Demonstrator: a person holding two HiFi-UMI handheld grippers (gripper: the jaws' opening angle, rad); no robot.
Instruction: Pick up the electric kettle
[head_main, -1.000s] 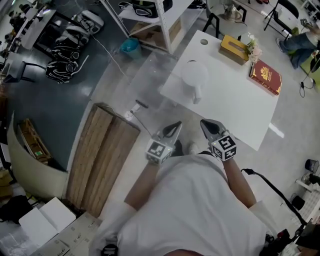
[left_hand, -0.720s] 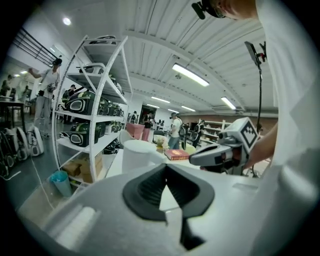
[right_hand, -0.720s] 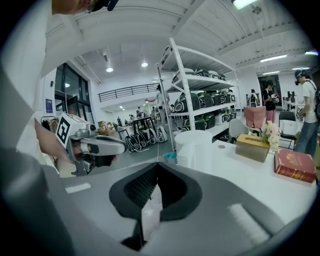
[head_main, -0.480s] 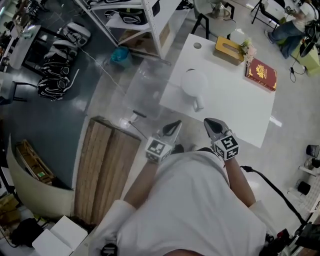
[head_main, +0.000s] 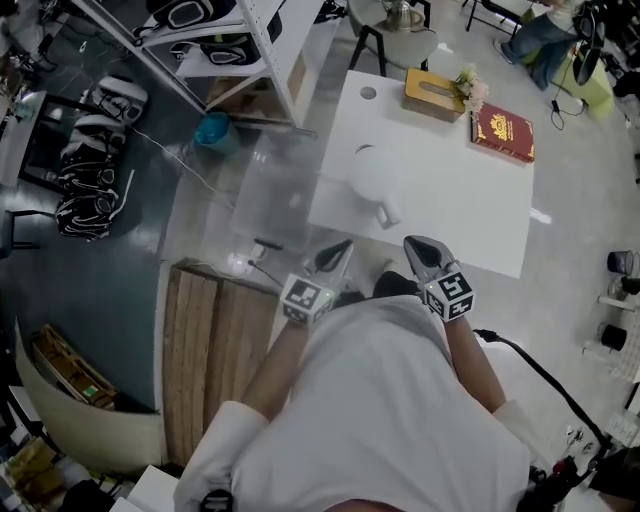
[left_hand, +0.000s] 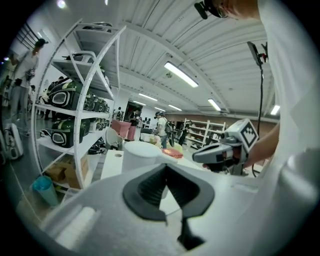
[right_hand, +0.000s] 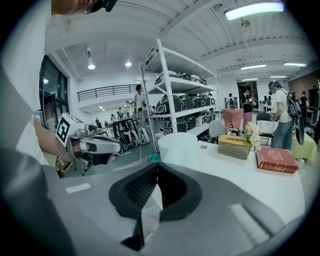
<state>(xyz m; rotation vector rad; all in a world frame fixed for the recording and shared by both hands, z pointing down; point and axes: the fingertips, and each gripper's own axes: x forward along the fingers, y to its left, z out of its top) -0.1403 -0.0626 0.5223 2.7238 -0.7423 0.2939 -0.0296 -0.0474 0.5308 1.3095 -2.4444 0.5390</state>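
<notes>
Electric kettle (head_main: 375, 178): white, upright on the white table (head_main: 470, 215), toward its left side and apart from both grippers. Tissue box (head_main: 433, 93) and red book (head_main: 502, 133) sit along the far edge. Left gripper (head_main: 345, 246) and right gripper (head_main: 411, 243) are side by side by the table's near edge. Forearms are bent forward from the torso, tips angled slightly down toward the kettle. Both sets of jaws are closed tip to tip, nothing between them.

The electric kettle (head_main: 374, 176) is all white, with a round body and a domed top. It stands upright on the white bench (head_main: 470, 205), close to its left edge in the head view. A short white projection, handle or spout, points toward the bench's near edge.
</notes>
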